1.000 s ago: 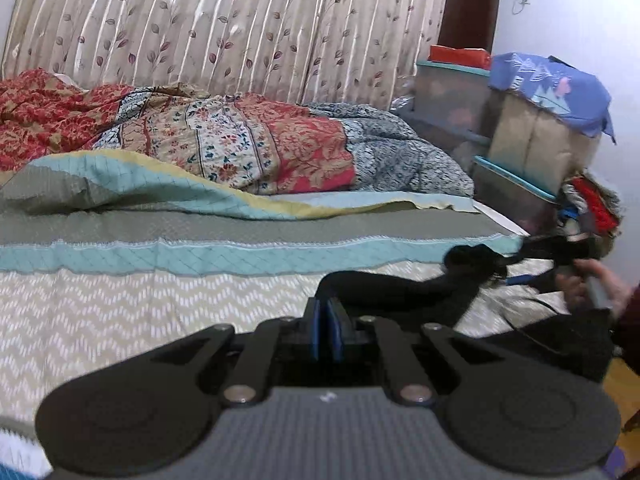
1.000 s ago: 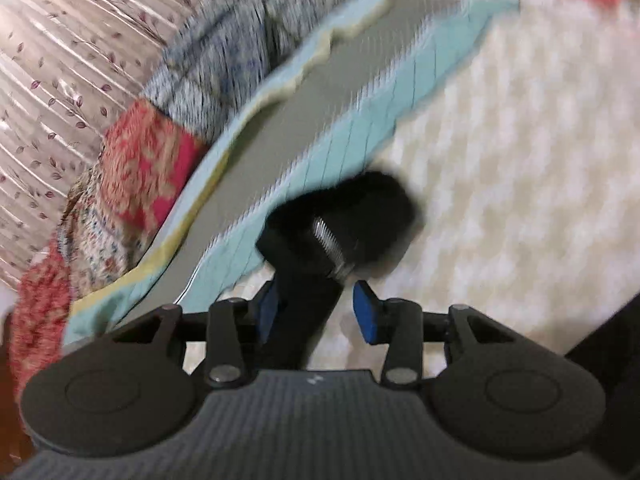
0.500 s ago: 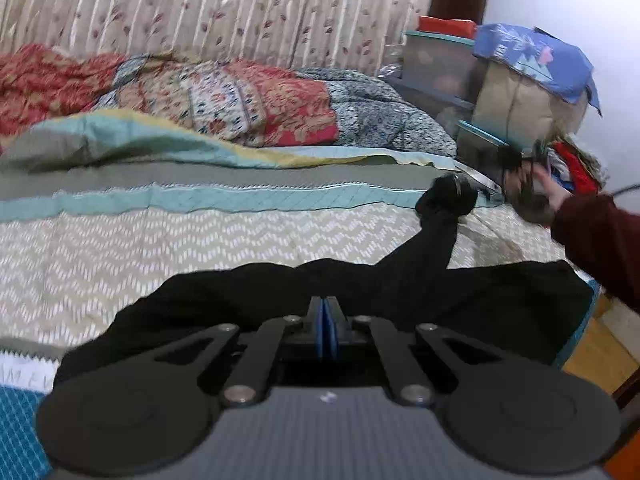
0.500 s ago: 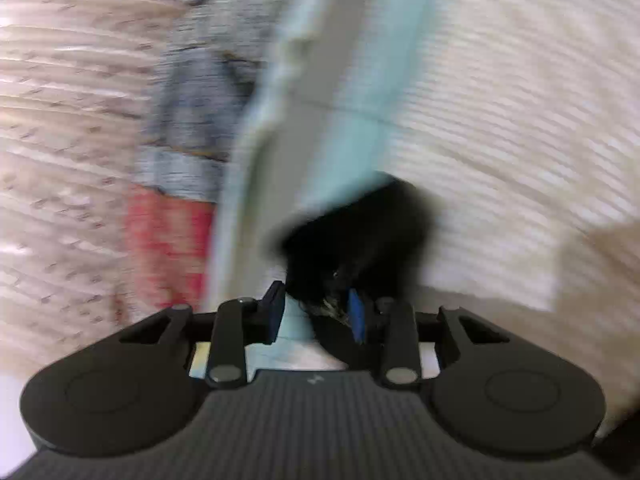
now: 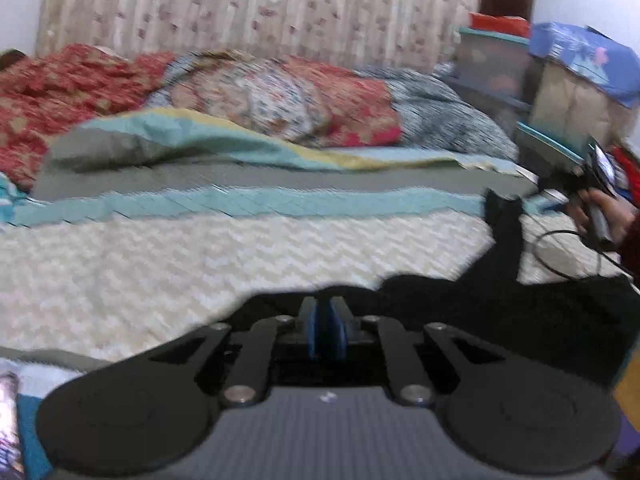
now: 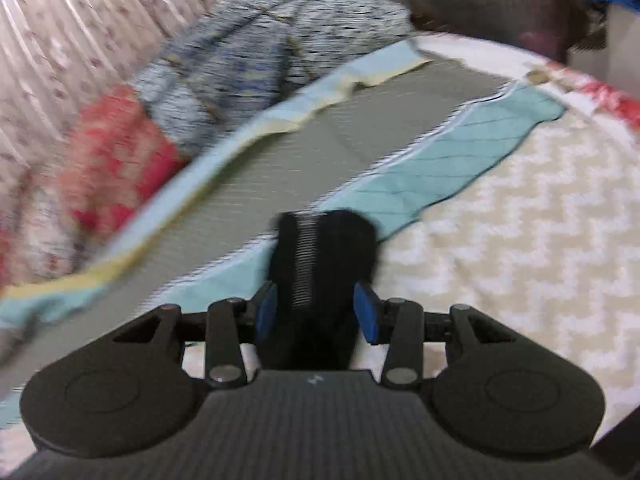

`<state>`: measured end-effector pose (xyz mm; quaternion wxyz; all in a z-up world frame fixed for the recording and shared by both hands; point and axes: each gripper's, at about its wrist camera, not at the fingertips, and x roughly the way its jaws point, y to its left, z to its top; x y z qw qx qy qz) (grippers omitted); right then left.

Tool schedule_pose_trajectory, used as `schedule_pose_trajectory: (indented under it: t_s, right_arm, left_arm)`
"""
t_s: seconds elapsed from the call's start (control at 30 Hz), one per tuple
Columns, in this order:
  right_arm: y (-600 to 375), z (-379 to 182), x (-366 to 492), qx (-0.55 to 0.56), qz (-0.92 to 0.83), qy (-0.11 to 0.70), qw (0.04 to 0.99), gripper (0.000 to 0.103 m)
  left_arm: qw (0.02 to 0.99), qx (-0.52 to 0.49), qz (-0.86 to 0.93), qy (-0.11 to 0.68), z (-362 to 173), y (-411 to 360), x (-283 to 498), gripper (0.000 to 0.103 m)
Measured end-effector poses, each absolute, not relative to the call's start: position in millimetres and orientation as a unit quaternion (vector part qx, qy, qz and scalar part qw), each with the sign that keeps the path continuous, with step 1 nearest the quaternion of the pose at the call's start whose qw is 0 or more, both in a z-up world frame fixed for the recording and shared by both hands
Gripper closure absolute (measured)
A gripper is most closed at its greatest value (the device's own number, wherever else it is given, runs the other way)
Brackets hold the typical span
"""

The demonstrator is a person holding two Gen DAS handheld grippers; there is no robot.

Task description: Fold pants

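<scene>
Nearest the left wrist camera, the left gripper (image 5: 324, 330) had just been easing its blue pads apart; only a thin slit showed between them, and whether any cloth lay in it could not be told. Just beyond its tips the black fabric pants (image 5: 520, 312) lay along the near edge of the bed's cream zigzag-patterned cover (image 5: 200, 256), one strip rising rightward to the right gripper (image 5: 560, 196), held in the person's hand (image 5: 604, 216).

In the right wrist view, the right gripper (image 6: 316, 312) also had its jaws just widening, a bunched fold of the pants (image 6: 320, 264) with a ribbed pale band standing between the blue pads (image 6: 366, 312); the left pad touched it, the right stood slightly clear.

Farther back ran teal and grey quilted stripes (image 5: 256, 200), then a red floral patchwork quilt (image 5: 280, 100), and last a pale leaf-printed curtain (image 5: 260, 8).
</scene>
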<state>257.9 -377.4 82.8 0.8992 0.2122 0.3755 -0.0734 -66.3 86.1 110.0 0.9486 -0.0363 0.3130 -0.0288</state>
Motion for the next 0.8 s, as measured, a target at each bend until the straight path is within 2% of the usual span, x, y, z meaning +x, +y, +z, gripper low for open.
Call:
schedule_pose_trajectory:
  t_s: [0.07,0.17,0.2,0.23,0.27,0.3,0.4,0.43,0.47,0.5,0.53,0.57,0.6,0.63,0.8]
  right_arm:
    - [-389,71,270,0.242,-0.086,0.381,0.889,0.049]
    - [-392,51,293,0.298,-0.084,0.399,0.863,0.048]
    - [-391,43,298,0.307,-0.084,0.406,0.857,0.049]
    - [-387,41,299,0.303,-0.081,0.408,0.857,0.064]
    - [-382,44,296,0.286,-0.083,0.409,0.863,0.095]
    - [-380,49,293,0.265,-0.090,0.400,0.872,0.095]
    - [-390,73,265,0.267,-0.091,0.342,0.897,0.095]
    - [-399,81,252,0.274,-0.091,0.323,0.901,0.095]
    - [-407,90,239,0.279,-0.092,0.307,0.905,0.095]
    - [-418,99,223,0.282,-0.098,0.291,0.909,0.095]
    - [-426,107,210,0.285,-0.105,0.279,0.911,0.095]
    - [-435,114,197,0.291,-0.112,0.269,0.911,0.095]
    - [-447,120,180,0.303,-0.115,0.259,0.910,0.095]
    - [-455,124,167,0.314,-0.116,0.252,0.908,0.095]
    - [-471,130,102,0.343,-0.131,0.230,0.901,0.095]
  left_arm:
    - [0.949,-0.037,0.001,0.312,115,101,-59,0.076]
    - [0.937,-0.076,0.018,0.341,119,124,-37,0.074]
    - [0.931,-0.091,0.018,0.354,119,129,-29,0.067]
    - [0.927,-0.101,0.014,0.361,119,132,-20,0.059]
    - [0.921,-0.110,0.009,0.374,119,133,-9,0.044]
    - [0.916,-0.112,0.006,0.384,118,132,1,0.036]
    - [0.905,-0.084,0.007,0.416,106,123,34,0.033]
    - [0.906,-0.071,0.009,0.417,102,119,43,0.030]
    - [0.904,-0.064,0.007,0.423,96,117,56,0.020]
    - [0.896,-0.062,0.003,0.440,88,116,68,0.021]
    - [0.883,-0.065,0.002,0.465,78,113,78,0.027]
    - [0.871,-0.070,0.001,0.485,70,109,83,0.056]
    - [0.858,-0.074,-0.014,0.508,61,103,85,0.090]
    - [0.848,-0.076,-0.037,0.524,54,97,83,0.101]
    - [0.880,-0.046,-0.040,0.471,64,80,18,0.101]
